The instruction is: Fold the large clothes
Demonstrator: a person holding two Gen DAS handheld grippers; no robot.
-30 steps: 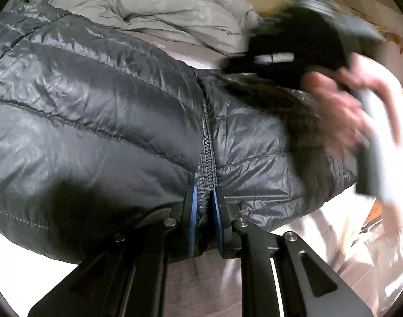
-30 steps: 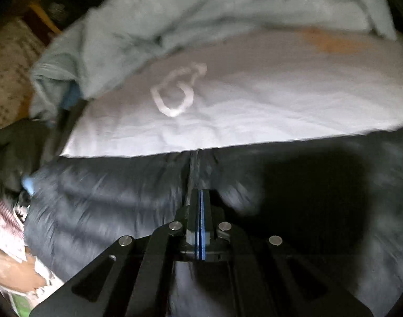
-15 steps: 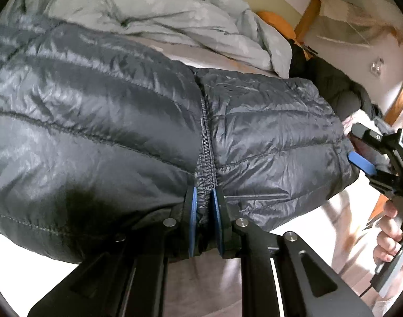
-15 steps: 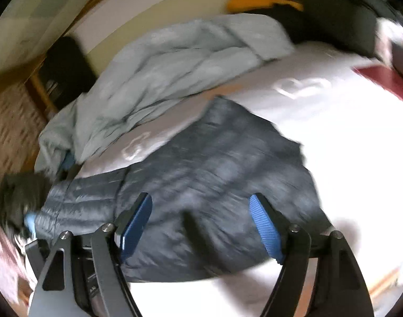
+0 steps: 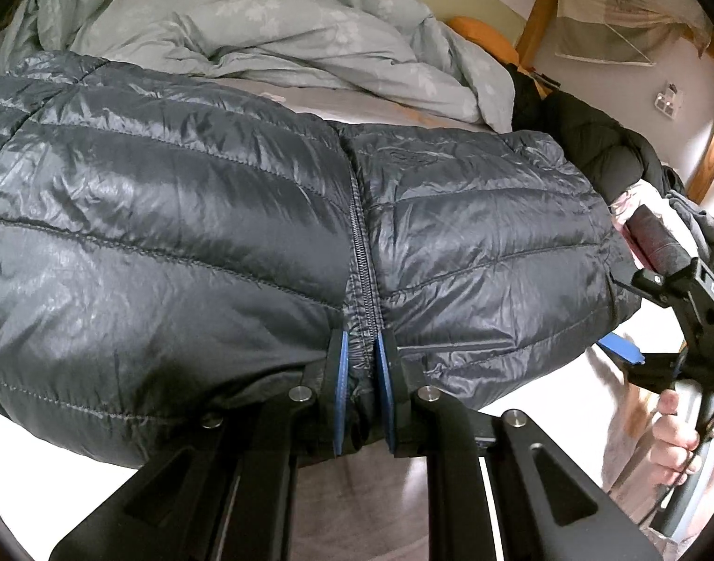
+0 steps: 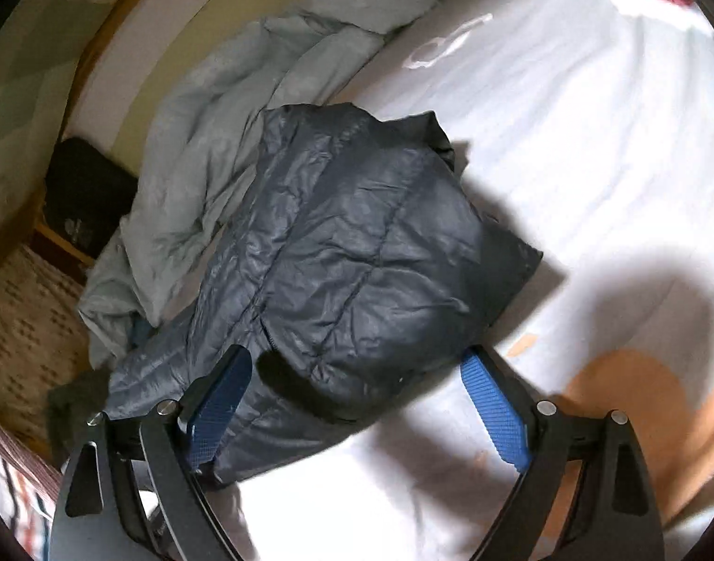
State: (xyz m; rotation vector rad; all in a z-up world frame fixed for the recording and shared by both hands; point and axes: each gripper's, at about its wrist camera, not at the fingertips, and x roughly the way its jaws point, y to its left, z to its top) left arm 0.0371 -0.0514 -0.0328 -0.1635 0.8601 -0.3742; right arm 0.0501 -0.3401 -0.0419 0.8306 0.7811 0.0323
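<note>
A dark grey quilted puffer jacket (image 5: 193, 233) lies on the white bed sheet (image 6: 567, 140); it also shows in the right wrist view (image 6: 357, 257), folded over on itself. My left gripper (image 5: 361, 350) is shut on the jacket's near edge at the zipper (image 5: 360, 243). My right gripper (image 6: 357, 397) is open and empty, held above the jacket's near edge; it also shows at the right edge of the left wrist view (image 5: 674, 308), held by a hand.
A crumpled pale green duvet (image 5: 286, 23) lies behind the jacket, also in the right wrist view (image 6: 244, 117). A black jacket (image 5: 604, 149) and an orange pillow (image 5: 483, 32) lie at the far right. A wooden bed frame (image 5: 539, 4) stands behind.
My right gripper let go of the jacket, opened wide and pulled back and up to the right. My left gripper stays shut on the jacket edge.
</note>
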